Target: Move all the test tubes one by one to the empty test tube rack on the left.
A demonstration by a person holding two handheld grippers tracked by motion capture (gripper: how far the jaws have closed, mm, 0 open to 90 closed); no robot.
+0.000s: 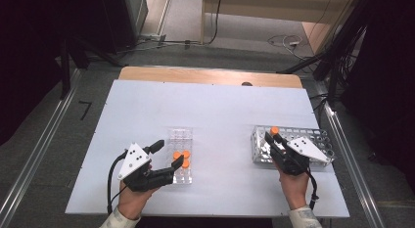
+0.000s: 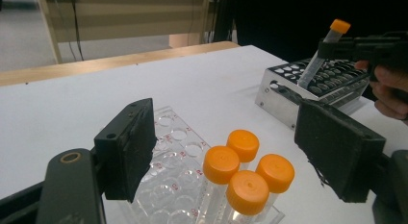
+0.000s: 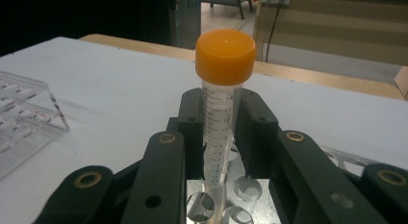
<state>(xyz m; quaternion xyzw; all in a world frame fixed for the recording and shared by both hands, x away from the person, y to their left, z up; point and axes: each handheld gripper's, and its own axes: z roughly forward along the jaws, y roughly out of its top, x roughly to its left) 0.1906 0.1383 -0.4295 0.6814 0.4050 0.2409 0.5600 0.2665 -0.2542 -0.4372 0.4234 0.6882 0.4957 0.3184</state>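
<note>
the high view looks forward and down on the white table top (image 1: 215,105). each of the 2 gripper views looks close along its own jaws; both share the clear plastic tube rack (image 2: 173,152), ahead between the left jaws, far left of the right jaws.

Item 1: centrifuge tube (image 3: 220,123), clear plastic, printed graduation scale, orange screw cap. It is seen upright at the centre of the right gripper view, and tilted at the upper right of the left gripper view, its lower end over the holes of a metal rack (image 1: 261,148). In the high view its cap is seen right of centre.

Item 2: metal rack, perforated with round holes, lying at the right of the high view.

Item 3: four tubes (image 2: 248,173) of the same kind, orange-capped, stood upright and clustered in a clear plastic rack (image 1: 179,138) at the lower centre of the high view.
</note>
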